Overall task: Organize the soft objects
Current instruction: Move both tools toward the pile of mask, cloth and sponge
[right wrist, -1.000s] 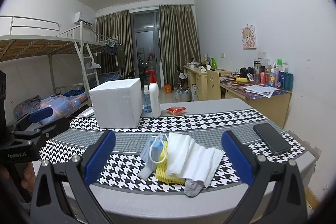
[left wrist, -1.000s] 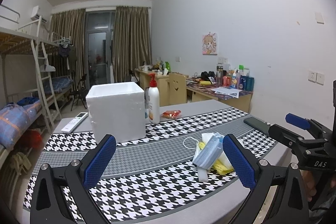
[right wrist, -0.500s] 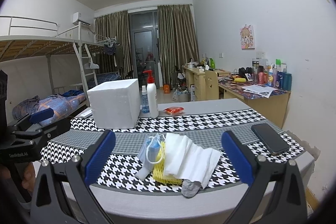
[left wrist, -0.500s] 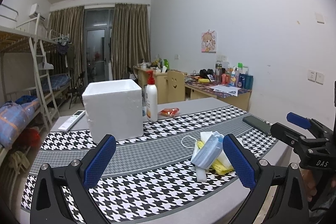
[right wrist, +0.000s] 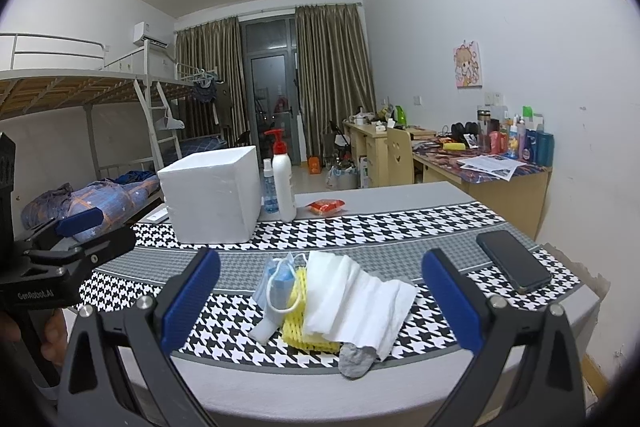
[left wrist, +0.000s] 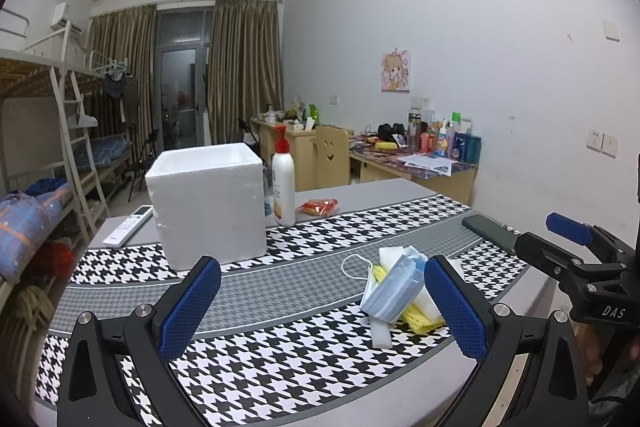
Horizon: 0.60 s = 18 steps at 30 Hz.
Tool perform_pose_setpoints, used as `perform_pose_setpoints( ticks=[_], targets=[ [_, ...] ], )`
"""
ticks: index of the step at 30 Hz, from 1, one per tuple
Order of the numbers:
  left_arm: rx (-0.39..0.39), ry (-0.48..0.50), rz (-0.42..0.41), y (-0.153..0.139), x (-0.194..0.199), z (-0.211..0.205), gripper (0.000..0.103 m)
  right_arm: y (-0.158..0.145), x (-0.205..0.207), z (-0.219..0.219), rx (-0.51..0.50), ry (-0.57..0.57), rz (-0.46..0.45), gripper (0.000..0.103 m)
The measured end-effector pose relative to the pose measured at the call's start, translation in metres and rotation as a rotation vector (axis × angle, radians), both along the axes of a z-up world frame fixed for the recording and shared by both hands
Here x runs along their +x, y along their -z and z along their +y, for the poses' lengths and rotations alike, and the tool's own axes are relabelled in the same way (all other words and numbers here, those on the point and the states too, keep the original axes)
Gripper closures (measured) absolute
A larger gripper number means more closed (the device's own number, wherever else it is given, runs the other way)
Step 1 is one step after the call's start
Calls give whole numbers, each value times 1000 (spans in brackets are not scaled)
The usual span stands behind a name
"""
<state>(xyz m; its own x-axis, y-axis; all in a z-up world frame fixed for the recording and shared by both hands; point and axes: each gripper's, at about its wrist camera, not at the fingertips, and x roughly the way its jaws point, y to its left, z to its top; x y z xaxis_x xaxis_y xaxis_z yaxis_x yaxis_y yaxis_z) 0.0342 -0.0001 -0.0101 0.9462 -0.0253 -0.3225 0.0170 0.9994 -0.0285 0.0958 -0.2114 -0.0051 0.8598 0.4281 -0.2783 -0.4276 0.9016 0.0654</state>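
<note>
A pile of soft things (right wrist: 336, 303) lay near the front edge of the tabletop (right wrist: 400, 193), a tissue (right wrist: 356, 301) on top, a face mask (right wrist: 276, 281) at its left and a sock (right wrist: 354, 361) at the very front. Behind it to the left stood a foam box (right wrist: 214, 197), a pump bottle (right wrist: 283, 185) just right of it. A phone (right wrist: 514, 261) lay to the right of the pile, and a remote (left wrist: 128, 226) left of the box.

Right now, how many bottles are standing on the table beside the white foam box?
2. A tall white pump bottle with a red pump stands right of the foam box. A smaller clear spray bottle stands between them. Others may be hidden behind the box.
</note>
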Motion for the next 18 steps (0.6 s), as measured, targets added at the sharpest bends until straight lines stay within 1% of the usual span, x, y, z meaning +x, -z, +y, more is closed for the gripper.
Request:
perform_pose_setpoints(
  ticks=[8,18],
  targets=[
    [-5,6,29,5,13,-2,1,3,10,1,-9,2,19,1],
    [15,32,72,13,34,-13,1,12,28,-1,-20,20,65,1]
  ],
)
